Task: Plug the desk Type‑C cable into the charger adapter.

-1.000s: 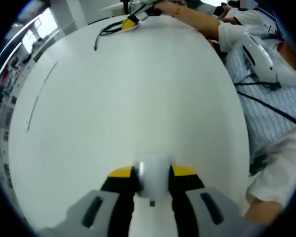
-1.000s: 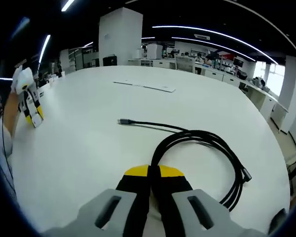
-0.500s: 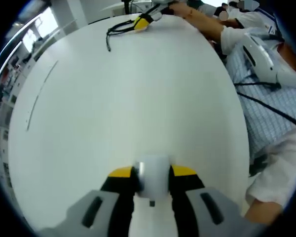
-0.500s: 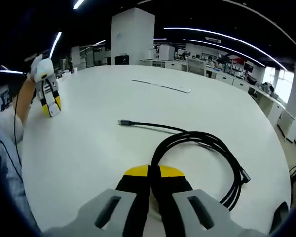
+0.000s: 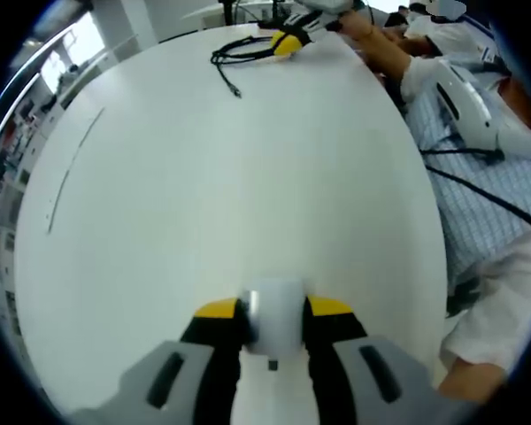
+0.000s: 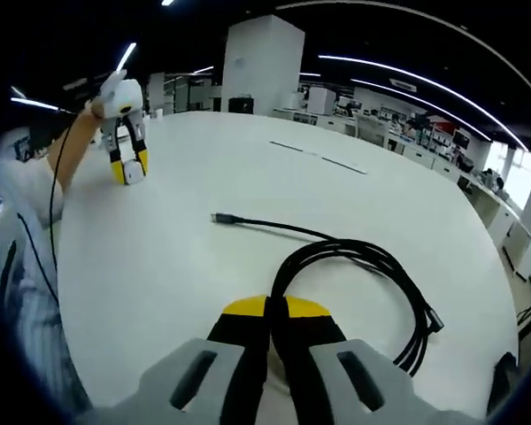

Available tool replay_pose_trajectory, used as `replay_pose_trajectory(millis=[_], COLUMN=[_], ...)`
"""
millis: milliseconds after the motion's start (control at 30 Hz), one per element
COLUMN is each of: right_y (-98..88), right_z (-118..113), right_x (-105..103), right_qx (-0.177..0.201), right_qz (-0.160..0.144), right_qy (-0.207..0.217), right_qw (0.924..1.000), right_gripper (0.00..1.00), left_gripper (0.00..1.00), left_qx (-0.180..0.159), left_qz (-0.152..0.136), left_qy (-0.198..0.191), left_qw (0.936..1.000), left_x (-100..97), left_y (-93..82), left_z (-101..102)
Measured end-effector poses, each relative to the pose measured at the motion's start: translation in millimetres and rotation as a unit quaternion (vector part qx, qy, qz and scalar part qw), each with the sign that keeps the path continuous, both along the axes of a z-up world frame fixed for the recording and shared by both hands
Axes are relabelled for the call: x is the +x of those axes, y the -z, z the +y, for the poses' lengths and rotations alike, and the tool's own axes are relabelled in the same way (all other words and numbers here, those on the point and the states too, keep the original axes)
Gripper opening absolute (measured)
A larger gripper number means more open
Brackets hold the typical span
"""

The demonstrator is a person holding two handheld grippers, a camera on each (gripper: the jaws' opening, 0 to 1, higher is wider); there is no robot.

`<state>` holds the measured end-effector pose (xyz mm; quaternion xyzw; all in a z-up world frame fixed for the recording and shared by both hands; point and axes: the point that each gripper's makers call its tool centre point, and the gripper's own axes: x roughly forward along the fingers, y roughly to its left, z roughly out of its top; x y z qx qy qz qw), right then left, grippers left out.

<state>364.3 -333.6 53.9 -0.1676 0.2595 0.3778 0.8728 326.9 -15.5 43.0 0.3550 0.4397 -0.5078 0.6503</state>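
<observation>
one black coiled cable (image 6: 363,266), white charger adapter (image 5: 274,323)

This is a large open-plan office or lab floor. Long strip lights (image 6: 398,66) run across a dark ceiling, a broad white pillar (image 6: 264,62) stands mid-room, and rows of desks with equipment (image 6: 407,133) stretch back toward windows (image 6: 518,181). The wide white bench (image 6: 248,177) sits in the foreground.

Yellow-tipped grey tool (image 5: 272,323) (checked shirt (image 5: 478,190))
</observation>
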Motion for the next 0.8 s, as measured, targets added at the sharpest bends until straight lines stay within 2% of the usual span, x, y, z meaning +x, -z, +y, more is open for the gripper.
replay_pose_trajectory(millis=[167, 433, 500, 567, 633, 800], right_y=[-0.2, 5.8, 5.1, 1.0, -3.5, -27.6], right_z=[5, 5, 6, 8, 10, 3], right_x=[-17, -19, -19, -19, -22, -10], right_qx=[0.005, -0.01, -0.005, 0.009, 0.011, 0.01], right_qz=[0.003, 0.005, -0.001, -0.002, -0.006, -0.05], right_qy=[-0.016, -0.032, -0.037, -0.041, -0.049, -0.056], right_qw=[0.9999, 0.9994, 0.9993, 0.9991, 0.9987, 0.9971], right_gripper=[0.03, 0.04, 0.08, 0.16, 0.17, 0.18], left_gripper=[0.26, 0.26, 0.26, 0.26, 0.26, 0.26], left_qx=[0.005, 0.012, 0.012, 0.013, 0.013, 0.014], left_qz=[0.003, 0.005, 0.006, 0.006, 0.006, 0.006], left_qy=[0.002, 0.001, 0.001, 0.001, 0.002, 0.002], left_qw=[1.0, 0.9999, 0.9999, 0.9999, 0.9999, 0.9999], left_x=[2.2, 2.0, 1.9, 2.0, 2.0, 1.9], left_y=[0.4, 1.6, 1.8, 1.7, 1.7, 1.3], left_z=[0, -1, -1, -1, -1, 0])
